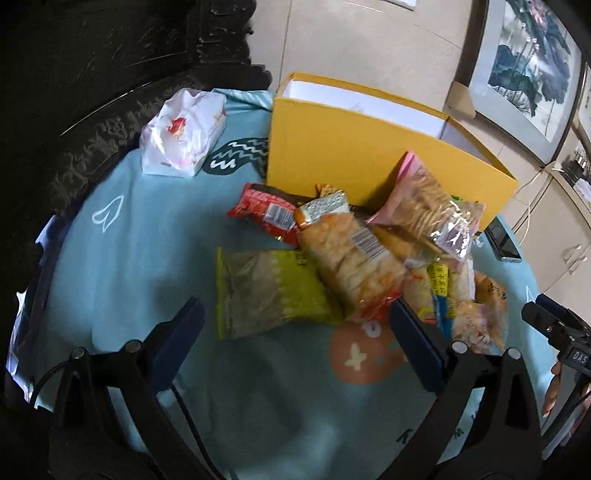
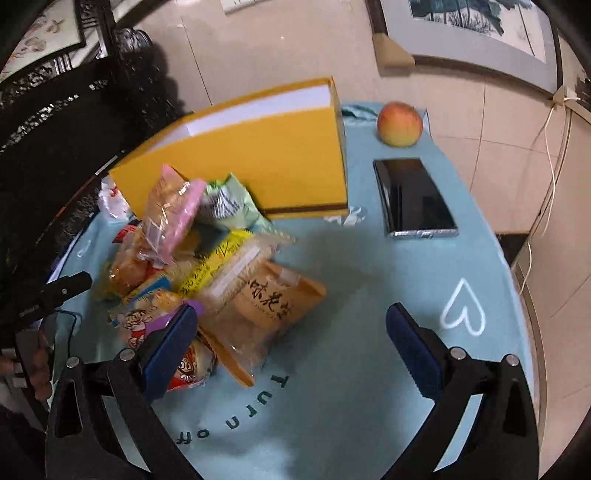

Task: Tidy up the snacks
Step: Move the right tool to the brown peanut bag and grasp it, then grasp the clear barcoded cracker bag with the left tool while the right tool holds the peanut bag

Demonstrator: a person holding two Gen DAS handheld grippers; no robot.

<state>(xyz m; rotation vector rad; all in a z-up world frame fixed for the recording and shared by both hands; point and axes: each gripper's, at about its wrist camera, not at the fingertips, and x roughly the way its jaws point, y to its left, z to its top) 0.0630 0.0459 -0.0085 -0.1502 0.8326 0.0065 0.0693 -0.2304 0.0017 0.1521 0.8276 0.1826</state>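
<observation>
Snacks (image 1: 343,254) lie heaped on the bench (image 1: 155,236), just ahead of the left claw (image 1: 295,325), whose blue pads are spread wide and grip nothing. Beyond the heap stands a yellow box (image 1: 362,158), open at the top. The right claw (image 2: 291,332) is spread too, empty, with the heap at its left pad. A light blue printed cloth (image 2: 351,369) covers the round bench; pale floor tiles (image 2: 266,48) and leaning framed pictures (image 2: 476,33) lie behind.
</observation>
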